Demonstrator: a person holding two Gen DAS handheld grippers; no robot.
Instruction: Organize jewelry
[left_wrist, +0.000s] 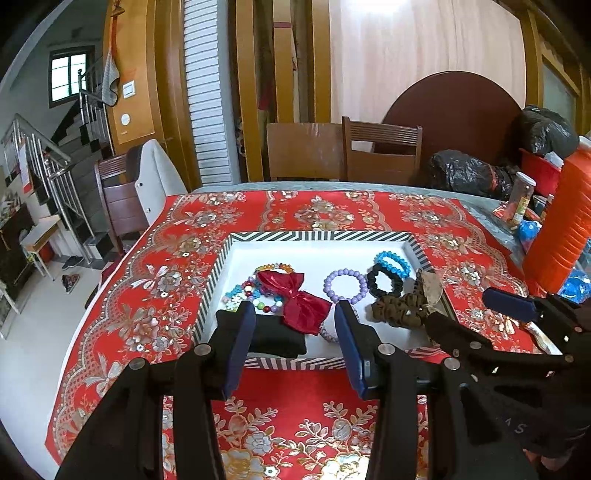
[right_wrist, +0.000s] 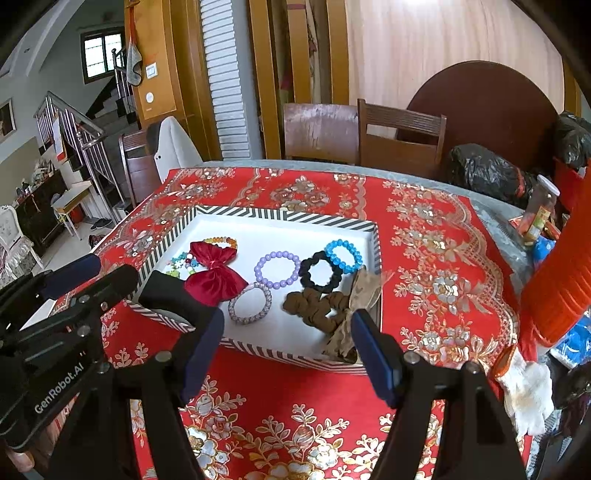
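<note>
Red floral counter (right_wrist: 424, 258): one striped tray (right_wrist: 280, 214) mid-counter, holding five bead bracelets, two scrunchies, one red bow (right_wrist: 214, 273), one black pad (right_wrist: 173, 295). Left tongs (left_wrist: 295, 317), right tongs (right_wrist: 288, 332): both apart, empty, near tray's front edge.

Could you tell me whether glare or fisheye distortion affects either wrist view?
Left wrist view: the wall panel is blown out at the top, and the tray edges bow. Right wrist view: similar glare up top, dark corners, tray contents sharp.

Tray of jewelry on a red flowered cloth

The right gripper (right_wrist: 286, 332) hangs open over the striped tray's (right_wrist: 284, 213) near edge; a red bow (right_wrist: 214, 275), purple bracelet (right_wrist: 277, 268) and brown scrunchie (right_wrist: 317, 306) lie inside.
</note>
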